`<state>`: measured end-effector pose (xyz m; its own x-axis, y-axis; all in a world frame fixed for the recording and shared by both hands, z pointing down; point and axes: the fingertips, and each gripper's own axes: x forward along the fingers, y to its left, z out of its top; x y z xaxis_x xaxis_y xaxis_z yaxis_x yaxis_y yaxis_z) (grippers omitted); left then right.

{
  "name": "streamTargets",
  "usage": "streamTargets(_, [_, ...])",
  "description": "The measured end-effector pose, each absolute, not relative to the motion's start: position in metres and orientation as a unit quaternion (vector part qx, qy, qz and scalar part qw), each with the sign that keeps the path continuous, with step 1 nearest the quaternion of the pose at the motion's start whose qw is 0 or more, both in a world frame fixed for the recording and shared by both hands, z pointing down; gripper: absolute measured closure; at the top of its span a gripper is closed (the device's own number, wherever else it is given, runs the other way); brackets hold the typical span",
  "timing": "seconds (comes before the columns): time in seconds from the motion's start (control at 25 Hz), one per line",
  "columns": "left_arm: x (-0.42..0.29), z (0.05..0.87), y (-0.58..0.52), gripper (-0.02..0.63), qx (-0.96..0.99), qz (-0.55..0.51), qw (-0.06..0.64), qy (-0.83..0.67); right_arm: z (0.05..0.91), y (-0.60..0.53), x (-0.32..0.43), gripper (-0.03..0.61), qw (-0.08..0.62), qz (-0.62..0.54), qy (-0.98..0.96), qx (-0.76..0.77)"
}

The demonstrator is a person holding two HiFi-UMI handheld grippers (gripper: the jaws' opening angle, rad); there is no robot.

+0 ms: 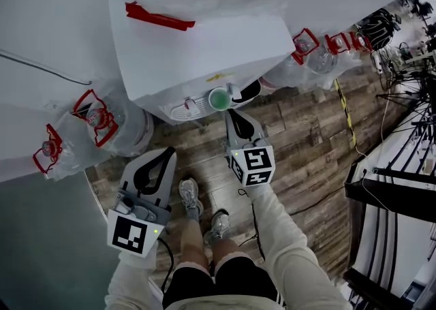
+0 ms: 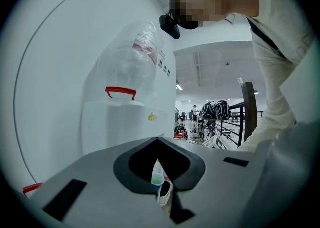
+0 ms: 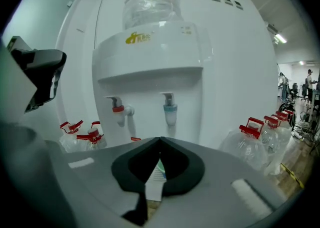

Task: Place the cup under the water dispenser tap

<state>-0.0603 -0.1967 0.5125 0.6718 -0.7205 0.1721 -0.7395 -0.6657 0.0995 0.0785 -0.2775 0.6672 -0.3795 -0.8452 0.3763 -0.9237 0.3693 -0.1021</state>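
Fingers of left gripper (image 1: 169, 152) and right gripper (image 1: 230, 113) together (cup (image 1: 219, 99) beneath blue tap (image 3: 170, 110)).

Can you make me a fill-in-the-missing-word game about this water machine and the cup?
1. The cup looks ___ inside.
2. In the right gripper view, the water dispenser has a left tap that is red and a right tap that is ___.
3. The right gripper has its jaws ___, not open.

Missing words: green, blue, shut.
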Motion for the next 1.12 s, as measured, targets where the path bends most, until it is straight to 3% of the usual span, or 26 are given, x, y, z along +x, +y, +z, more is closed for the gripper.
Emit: streamTargets(1.12, [-0.061,0.349,-0.137,0.607,0.895,0.025,0.024,-0.444,0.437,-0.158,0.092,0.569,0.067,0.112,-0.836,0.534])
